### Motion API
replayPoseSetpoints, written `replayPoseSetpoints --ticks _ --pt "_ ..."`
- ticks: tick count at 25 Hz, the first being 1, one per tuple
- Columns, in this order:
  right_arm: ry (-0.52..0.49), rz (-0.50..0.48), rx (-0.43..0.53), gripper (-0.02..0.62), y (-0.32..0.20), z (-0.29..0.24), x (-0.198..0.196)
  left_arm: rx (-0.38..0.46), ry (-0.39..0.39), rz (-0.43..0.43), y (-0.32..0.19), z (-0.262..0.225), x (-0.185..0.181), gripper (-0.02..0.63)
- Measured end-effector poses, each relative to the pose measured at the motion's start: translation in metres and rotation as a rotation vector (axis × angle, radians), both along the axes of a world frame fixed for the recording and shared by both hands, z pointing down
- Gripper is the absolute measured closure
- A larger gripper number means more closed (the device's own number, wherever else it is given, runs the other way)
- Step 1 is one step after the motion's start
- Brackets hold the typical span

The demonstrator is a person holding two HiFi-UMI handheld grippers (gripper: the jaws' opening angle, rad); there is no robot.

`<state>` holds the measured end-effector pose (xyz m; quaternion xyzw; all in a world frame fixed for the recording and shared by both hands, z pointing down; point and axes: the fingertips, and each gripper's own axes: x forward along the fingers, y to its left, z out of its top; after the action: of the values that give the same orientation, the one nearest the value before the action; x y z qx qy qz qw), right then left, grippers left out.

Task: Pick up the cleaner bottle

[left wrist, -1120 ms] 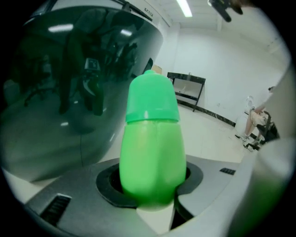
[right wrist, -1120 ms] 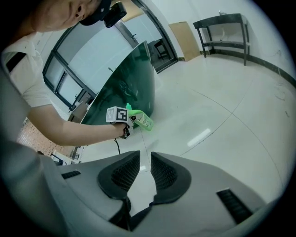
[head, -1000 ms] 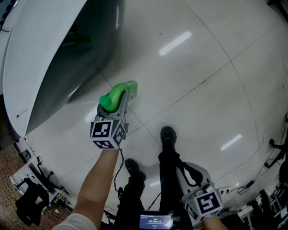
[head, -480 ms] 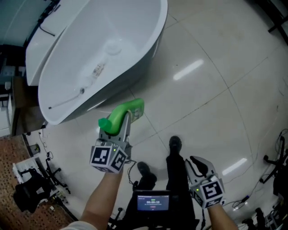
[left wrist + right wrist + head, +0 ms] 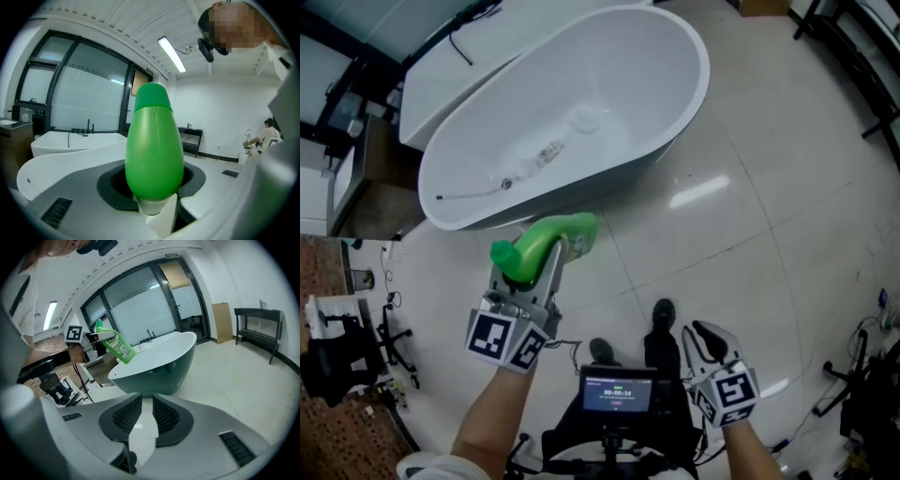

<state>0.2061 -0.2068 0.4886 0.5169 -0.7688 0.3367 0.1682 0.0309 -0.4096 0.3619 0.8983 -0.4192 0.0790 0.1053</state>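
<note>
A glossy pale tiled floor (image 5: 750, 216) fills the head view, with a big white bathtub (image 5: 581, 122) sitting up at 11 o'clock. And the pick-up looks as good as done! The green cleaner bottle (image 5: 546, 242) is off the floor and in the air, clamped in the left gripper (image 5: 551, 262) just this side of the tub's near rim. The bottle lies roughly on its side, cap end towards 8 o'clock and fat end towards 2 o'clock. Along the left gripper's own view the bottle towers dead centre, with its green body bulging out above the two fingers (image 5: 110, 187). They pinch its lower part from either side, one at 9 o'clock and one at 3 o'clock, with the bottle seated deep between them rather than out at the tips. The grip looks firm, with no tilt out of the jaws that I can see. The right gripper (image 5: 705, 336) hangs low at 4 o'clock from its partner, well apart from the bottle. Its fingers are drawn almost together with only a sliver of gap, and they carry nothing. What's left, I'd judge, is simply holding the bottle steady.
</note>
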Motion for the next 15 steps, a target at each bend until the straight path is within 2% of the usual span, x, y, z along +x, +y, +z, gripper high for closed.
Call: replayPoseSetpoints --ticks 5,12,15 --pt "0.018 -0.035 0.062 0.514 0.002 -0.034 -0.027 0.046 0.005 -0.012 0.029 -0.045 -0.041 0.445" --pt "0.068 -0.070 0.137 0.514 0.013 -0.081 -0.076 0.111 0.046 -0.057 0.065 -0.102 -0.117 0.445" --pt "0.084 -0.083 0.175 0.515 0.009 -0.097 -0.083 0.141 0.062 -0.071 0.074 -0.121 -0.134 0.445"
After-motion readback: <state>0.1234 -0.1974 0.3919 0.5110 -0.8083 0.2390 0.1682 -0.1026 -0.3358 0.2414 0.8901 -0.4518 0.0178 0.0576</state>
